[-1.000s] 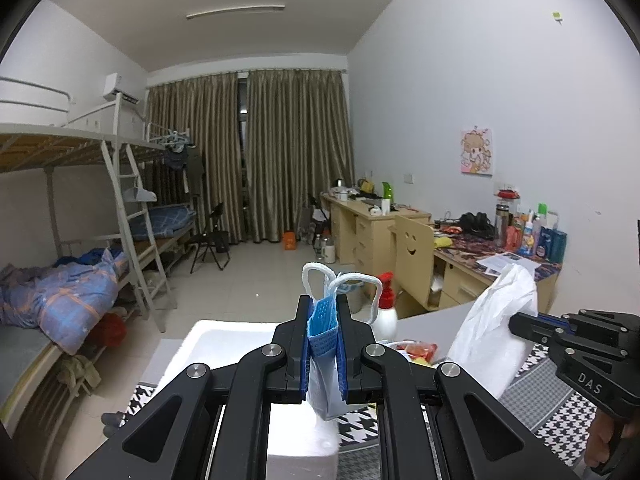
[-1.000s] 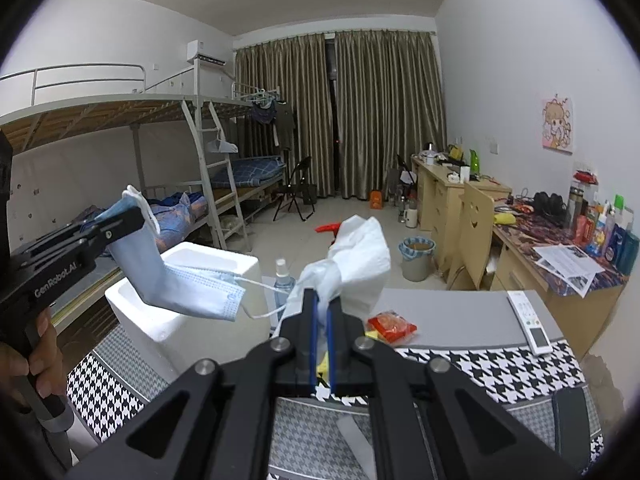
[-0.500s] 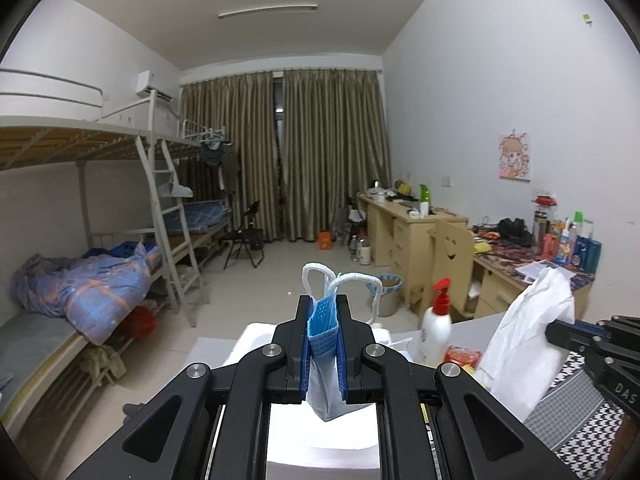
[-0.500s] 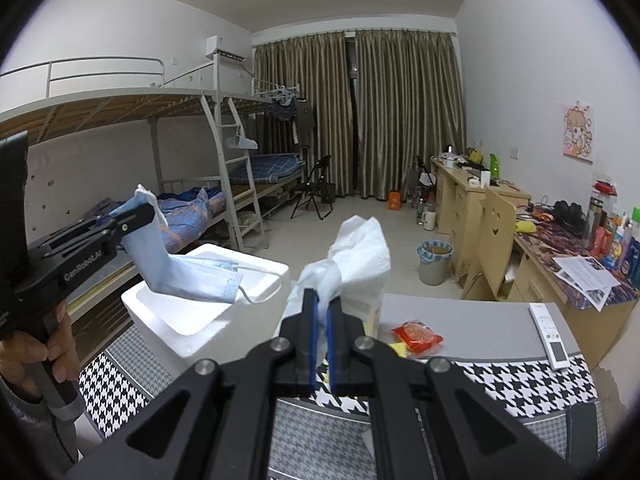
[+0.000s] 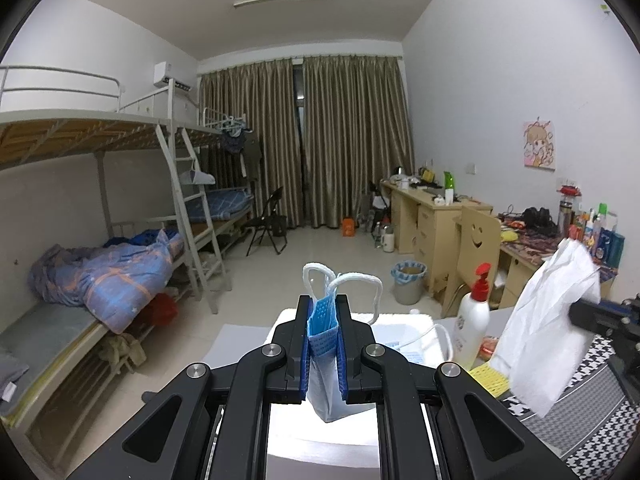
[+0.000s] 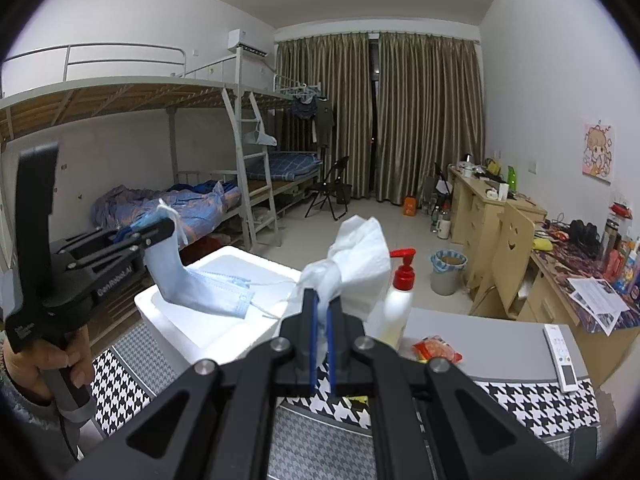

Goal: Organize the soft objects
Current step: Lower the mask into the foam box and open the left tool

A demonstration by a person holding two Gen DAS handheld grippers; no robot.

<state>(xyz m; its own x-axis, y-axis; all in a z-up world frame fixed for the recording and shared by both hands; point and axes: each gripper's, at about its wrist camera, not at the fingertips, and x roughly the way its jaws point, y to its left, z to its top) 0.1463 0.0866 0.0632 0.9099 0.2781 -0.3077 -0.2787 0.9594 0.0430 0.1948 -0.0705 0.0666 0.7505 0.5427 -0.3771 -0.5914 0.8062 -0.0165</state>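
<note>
Here a blue face mask (image 5: pixel 325 364) is held clenched between the jaws of the left gripper (image 5: pixel 323 344), its lower end draped down into the open white foam box (image 6: pixel 224 320), while a white tissue (image 6: pixel 360 256) is pinched in the closed right gripper (image 6: pixel 320 344) above the checked table cover (image 6: pixel 532 404). The step in hand is judged to be the dropping of the mask into the box. It would be done well if the gripper were lowered over the middle of the box before the jaws are released, so that the trailing ear loops (image 6: pixel 272 282) are carried inside and not left hanging over the rim. The tissue should be kept clear to the side until the mask is let go. A pump bottle (image 6: pixel 398 300) with a red top stands just beside the box and could be knocked. A red snack packet (image 6: pixel 437 349) and a remote control (image 6: pixel 561 354) lie further right on the table, well apart from the box.
</note>
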